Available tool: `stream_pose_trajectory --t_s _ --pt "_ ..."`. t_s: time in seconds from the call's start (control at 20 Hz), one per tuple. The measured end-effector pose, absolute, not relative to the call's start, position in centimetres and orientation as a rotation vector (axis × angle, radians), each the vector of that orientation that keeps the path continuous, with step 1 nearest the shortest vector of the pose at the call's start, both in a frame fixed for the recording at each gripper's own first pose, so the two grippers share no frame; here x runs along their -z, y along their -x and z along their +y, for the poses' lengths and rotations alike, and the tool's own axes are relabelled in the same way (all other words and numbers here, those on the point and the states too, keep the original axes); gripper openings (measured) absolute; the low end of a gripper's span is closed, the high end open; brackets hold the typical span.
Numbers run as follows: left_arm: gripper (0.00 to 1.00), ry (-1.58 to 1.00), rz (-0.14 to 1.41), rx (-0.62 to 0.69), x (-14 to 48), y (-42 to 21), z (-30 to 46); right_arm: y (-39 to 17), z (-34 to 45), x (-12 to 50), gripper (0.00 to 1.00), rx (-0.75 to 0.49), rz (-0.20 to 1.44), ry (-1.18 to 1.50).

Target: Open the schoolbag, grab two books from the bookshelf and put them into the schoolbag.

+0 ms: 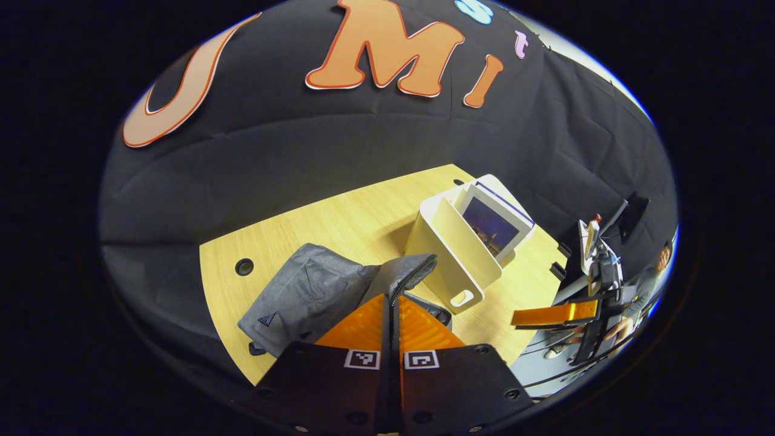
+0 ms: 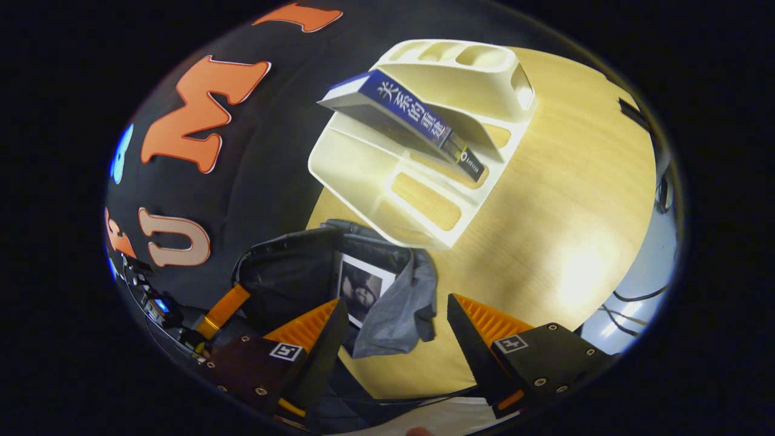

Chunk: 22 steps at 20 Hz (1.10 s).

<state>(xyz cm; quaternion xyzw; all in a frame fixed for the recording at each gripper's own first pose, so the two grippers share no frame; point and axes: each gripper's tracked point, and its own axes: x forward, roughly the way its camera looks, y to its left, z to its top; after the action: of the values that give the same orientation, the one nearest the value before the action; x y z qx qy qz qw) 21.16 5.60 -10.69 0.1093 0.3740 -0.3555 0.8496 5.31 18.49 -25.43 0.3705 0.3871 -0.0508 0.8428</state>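
Observation:
The grey schoolbag (image 1: 303, 297) lies on the wooden table (image 1: 339, 224). My left gripper (image 1: 392, 300) is shut on the bag's zipped edge (image 1: 405, 272) and holds it lifted. In the right gripper view the schoolbag (image 2: 284, 272) gapes open with one book (image 2: 360, 287) inside. My right gripper (image 2: 396, 327) hangs open just above the bag's mouth, nothing between its fingers. The cream bookshelf (image 2: 387, 175) stands behind the bag and holds a blue book (image 2: 418, 118) leaning in a slot. The left gripper view shows the bookshelf (image 1: 451, 260) with that book (image 1: 493, 227) and the right gripper (image 1: 557, 315) farther right.
The table's right edge (image 2: 629, 200) drops to a pale floor with cables (image 2: 636, 297). A stand with equipment (image 1: 599, 260) sits beyond the table's end. The black cloth wall (image 1: 363, 145) closes the back. Bare table top (image 2: 563, 230) lies to the right of the bag.

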Motion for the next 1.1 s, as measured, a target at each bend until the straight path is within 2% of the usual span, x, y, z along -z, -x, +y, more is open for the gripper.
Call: stream_pose_trajectory --t_s 0.3,0.55,0.7,0.95,1.1 --pt "0.01 -0.240 0.794 0.748 11.3 -20.9 5.3 -6.2 10.9 18.8 0.98 0.123 0.785 -0.345" --pt "0.01 -0.256 0.795 0.739 11.5 -21.4 5.6 -10.9 8.2 12.6 0.98 0.100 0.782 -0.040" --pt "0.01 -0.265 0.796 0.735 11.5 -21.7 5.9 -14.2 8.5 10.0 0.99 0.056 0.814 0.058" --pt "0.01 -0.260 0.814 0.736 11.6 -22.1 6.4 -20.5 8.0 9.6 0.99 0.040 0.894 0.197" --pt "0.01 -0.242 0.822 0.722 11.9 -22.8 6.7 -23.6 8.1 10.9 0.99 0.034 0.959 0.183"
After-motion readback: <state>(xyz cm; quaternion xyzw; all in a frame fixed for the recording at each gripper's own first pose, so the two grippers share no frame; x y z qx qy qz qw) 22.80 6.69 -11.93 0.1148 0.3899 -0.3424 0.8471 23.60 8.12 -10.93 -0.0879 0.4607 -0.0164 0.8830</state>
